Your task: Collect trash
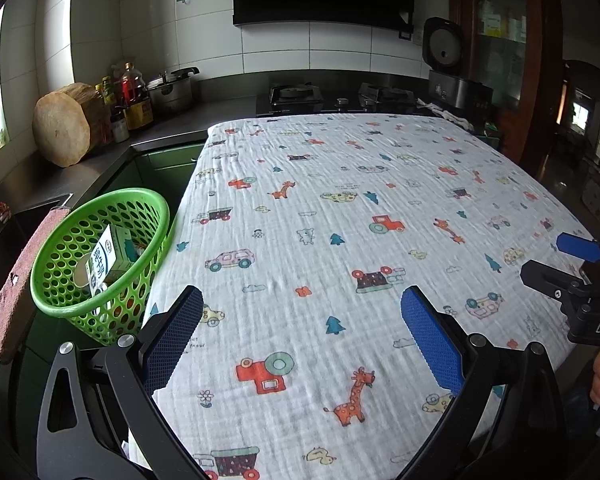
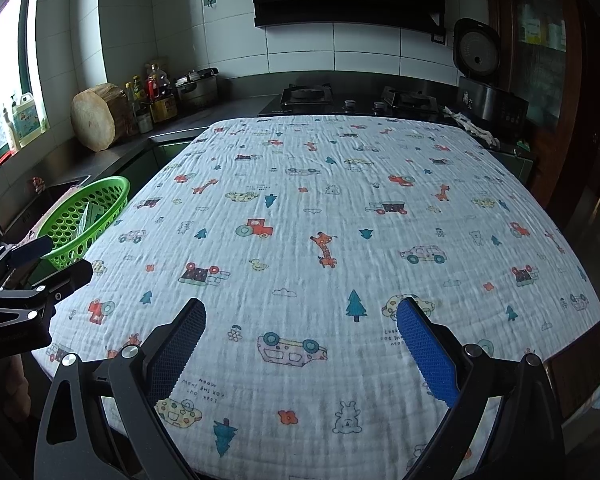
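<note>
Fingers of the left gripper (image 1: 302, 334) and right gripper (image 2: 302, 344) were spread wide, holding nothing; a light, squashy milk carton (image 1: 107, 258) sat in the green basket (image 1: 100, 312), far left of the cloth (image 1: 340, 208); pinch its flat sides.

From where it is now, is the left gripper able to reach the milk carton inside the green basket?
Probably yes. The left gripper is open and empty, and the green basket sits just to its left with an open top. The milk carton stands exposed inside, nothing covering it.
</note>
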Demonstrator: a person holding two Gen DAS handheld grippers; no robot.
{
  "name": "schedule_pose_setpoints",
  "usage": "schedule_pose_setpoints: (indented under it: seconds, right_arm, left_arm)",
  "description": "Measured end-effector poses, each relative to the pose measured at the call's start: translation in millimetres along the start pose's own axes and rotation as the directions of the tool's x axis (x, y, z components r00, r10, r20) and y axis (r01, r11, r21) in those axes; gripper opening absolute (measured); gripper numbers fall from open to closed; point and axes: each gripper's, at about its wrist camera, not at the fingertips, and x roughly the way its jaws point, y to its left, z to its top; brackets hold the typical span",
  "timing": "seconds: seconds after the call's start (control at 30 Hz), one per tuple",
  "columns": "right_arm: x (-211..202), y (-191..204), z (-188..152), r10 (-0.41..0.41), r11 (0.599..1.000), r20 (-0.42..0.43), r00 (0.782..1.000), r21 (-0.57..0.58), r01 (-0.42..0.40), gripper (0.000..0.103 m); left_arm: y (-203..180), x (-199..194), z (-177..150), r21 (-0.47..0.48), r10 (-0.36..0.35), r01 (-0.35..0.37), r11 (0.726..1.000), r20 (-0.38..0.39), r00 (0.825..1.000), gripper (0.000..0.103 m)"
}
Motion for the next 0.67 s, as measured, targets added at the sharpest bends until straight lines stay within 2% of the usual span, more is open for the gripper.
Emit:
schedule_pose_setpoints:
  seconds: [0.33, 0.67]
  right_arm:
    - [-0.4, -1.3, -0.3, 0.002, 1.000, 0.002, 1.000, 0.004, -0.002, 0.093]
    - [-0.6, -7.6, -0.8, -0.003, 1.000, 0.005, 1.000, 0.014, 0.003, 0.093]
  left_arm:
    - [-1.8, -2.4, 0.6, 0.014, -0.012, 0.012, 1.000, 0.014, 1.000, 0.098]
    - [-1.2, 0.6, 1.2, -0.003, -0.023, 0.023, 1.000, -0.008, 1.000, 0.098]
